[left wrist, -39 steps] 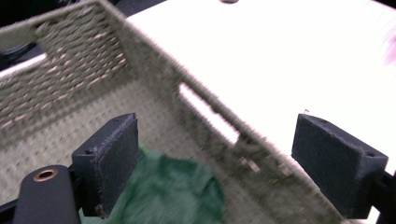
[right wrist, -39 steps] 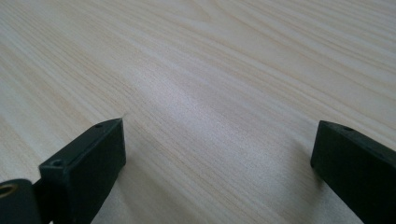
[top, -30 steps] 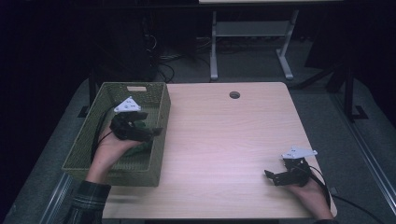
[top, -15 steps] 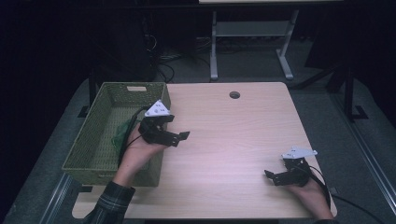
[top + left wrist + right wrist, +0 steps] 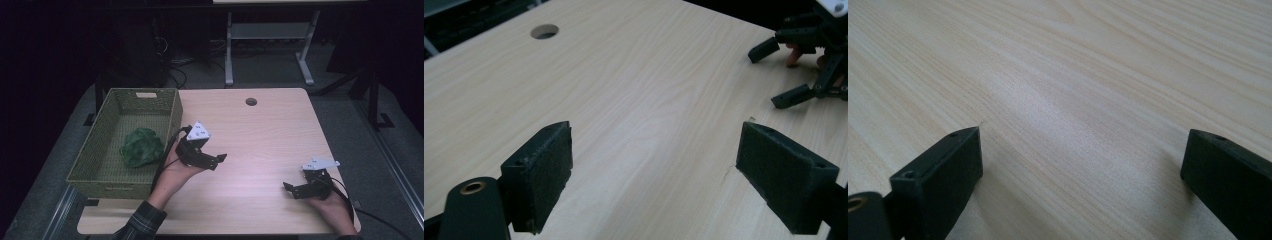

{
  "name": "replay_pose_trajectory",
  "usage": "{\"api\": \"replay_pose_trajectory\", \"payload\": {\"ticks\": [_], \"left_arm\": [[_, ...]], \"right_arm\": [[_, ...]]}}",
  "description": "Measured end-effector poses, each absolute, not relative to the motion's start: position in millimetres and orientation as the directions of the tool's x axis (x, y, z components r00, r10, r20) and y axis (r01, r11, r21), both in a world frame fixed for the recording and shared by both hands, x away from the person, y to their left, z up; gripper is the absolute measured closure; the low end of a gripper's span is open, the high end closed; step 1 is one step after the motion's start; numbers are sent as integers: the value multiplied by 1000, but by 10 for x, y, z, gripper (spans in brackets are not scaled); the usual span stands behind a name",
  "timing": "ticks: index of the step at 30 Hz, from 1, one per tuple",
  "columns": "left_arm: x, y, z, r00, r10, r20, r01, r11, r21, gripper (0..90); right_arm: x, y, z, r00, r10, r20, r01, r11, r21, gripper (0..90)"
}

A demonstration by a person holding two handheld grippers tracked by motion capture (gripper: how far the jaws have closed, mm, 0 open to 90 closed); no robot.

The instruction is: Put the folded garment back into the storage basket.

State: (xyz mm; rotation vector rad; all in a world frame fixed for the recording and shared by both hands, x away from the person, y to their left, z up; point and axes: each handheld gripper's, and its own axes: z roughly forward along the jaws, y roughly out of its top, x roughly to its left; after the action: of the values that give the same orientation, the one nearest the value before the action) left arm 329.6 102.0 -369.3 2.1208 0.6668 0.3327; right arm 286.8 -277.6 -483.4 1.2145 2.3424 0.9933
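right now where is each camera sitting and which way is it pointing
High view: above the person's side, looking forward and down at the table and basket; both forearms, left gripper and right gripper show.
Left gripper view: on the left gripper, facing across the table toward its hole; its open jaws show.
Right gripper view: on the right gripper, low over bare wood; its open jaws show.
Shared: the high and left gripper views both show the right gripper and the hole.
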Motion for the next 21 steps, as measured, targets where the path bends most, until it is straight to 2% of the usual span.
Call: {"api": "replay_pose_trajectory", "payload": {"ticks": [21], "left_arm": [[3301,816,-4454,829,558,-20,395,-561,728,144]], "right_arm": [[2868,-2776,-4834,-587,809,32,586,397,707,29]]}}
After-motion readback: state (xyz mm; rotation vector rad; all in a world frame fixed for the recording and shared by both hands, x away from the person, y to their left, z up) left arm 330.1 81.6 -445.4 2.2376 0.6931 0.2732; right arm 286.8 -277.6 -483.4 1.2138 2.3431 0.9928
